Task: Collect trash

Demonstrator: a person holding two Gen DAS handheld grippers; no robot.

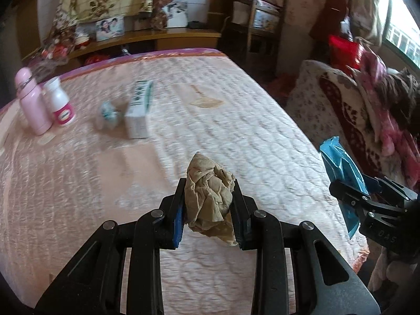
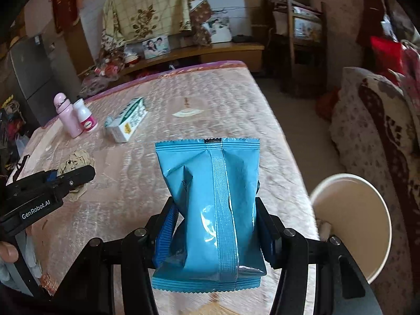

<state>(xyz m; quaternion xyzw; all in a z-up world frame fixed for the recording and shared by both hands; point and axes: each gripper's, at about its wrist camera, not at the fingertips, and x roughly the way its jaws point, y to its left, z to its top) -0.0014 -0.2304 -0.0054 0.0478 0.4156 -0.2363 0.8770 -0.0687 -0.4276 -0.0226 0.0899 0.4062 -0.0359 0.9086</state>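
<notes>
Two tools grip a tissue wad (image 1: pixel 208 197) and blue packet (image 2: pixel 210 210).

both wrist cams down-angled, shared bed (image 1: pixel 236 99)

- you can read "genrobot.ai" in white letters on the black body of the left gripper (image 2: pixel 76 177), seen in the right wrist view.
- you can read the letters "das" on the black body of the right gripper (image 1: pixel 351 197), at the right edge of the left wrist view.
- the green and white box (image 2: pixel 130 119) and the white bottle (image 2: pixel 85 116) with the pink label carry print, but it is too small and blurred for you to read.
</notes>
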